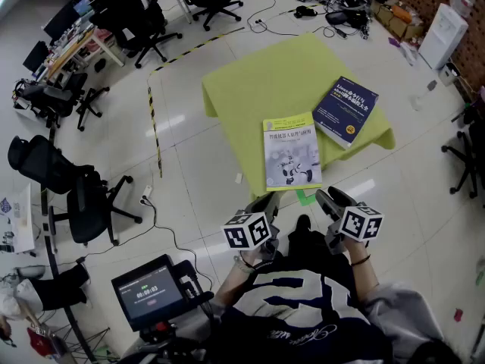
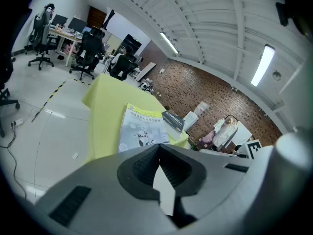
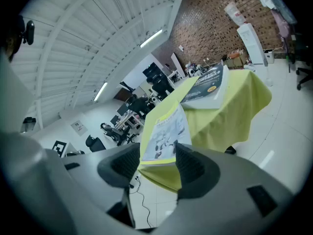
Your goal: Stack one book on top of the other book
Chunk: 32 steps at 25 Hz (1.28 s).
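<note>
Nothing is stacked yet. At 6 o'clock, short of the yellow table [image 1: 242, 89], the left gripper [image 1: 265, 202] is pinched shut on nothing and the right gripper [image 1: 332, 199] is spread wide and empty. The pale book [image 1: 292, 152] lies flat at the near edge, its long axis running 6 to 12 with the title end at 12. Just beyond it at 1 o'clock lies the blue book [image 1: 346, 111], its long axis angled toward 1. One book still has to be lifted onto the other.

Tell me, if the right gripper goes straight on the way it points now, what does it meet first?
Most likely the near edge of the pale book, lying on the yellow table. It shows directly between the open jaws of the right gripper, not touching them, though depth is hard to judge.
</note>
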Tool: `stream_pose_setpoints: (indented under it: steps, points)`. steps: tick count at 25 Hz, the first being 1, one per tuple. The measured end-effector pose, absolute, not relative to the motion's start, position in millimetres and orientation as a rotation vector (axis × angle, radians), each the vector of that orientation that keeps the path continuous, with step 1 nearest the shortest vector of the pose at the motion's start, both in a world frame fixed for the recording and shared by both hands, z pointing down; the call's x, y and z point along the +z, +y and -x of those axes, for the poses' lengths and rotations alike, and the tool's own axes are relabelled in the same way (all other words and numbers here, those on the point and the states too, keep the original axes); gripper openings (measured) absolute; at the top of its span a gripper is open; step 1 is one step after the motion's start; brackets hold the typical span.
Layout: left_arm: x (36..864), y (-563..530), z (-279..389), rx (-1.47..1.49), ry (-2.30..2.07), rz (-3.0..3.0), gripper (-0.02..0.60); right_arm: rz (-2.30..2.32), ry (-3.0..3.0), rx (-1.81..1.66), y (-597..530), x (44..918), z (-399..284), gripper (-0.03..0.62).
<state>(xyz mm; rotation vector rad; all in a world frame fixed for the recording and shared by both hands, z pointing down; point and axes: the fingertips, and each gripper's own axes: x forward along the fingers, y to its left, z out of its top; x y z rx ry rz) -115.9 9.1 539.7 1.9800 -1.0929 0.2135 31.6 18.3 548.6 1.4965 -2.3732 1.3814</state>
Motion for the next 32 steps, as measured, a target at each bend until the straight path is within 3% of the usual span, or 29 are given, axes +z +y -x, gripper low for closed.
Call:
stream_pose_setpoints:
  steps: [6,15,22,27,28,32]
  points:
    - [550,-27,104,0.243,-1.15,-1.936,0.005,-1.404,-2.284,1.481,-38,604,-56,0.243]
    - [568,-37,115,0.27,-1.271,-1.812,0.005,-1.184,-2.227,1.834,-67,654,-41,0.247]
    - [579,-46,118,0.287,-1.328,-1.755,0.005,-1.015,-2.269,1.971,-68,640,-36,0.078]
    - [585,-52,121,0.286,-1.296,-1.752,0.008,-0.926,-2.383,2.027,-67,604,-30,0.066]
    - [586,-51,122,0.269,-1.272,-1.754,0.016,-0.904,-2.415,2.029,-67,595,-29,0.066]
    - [594,-38,122,0.184,-1.141,-1.722,0.15,-0.849,-2.504,1.978,-65,572,-32,0.066]
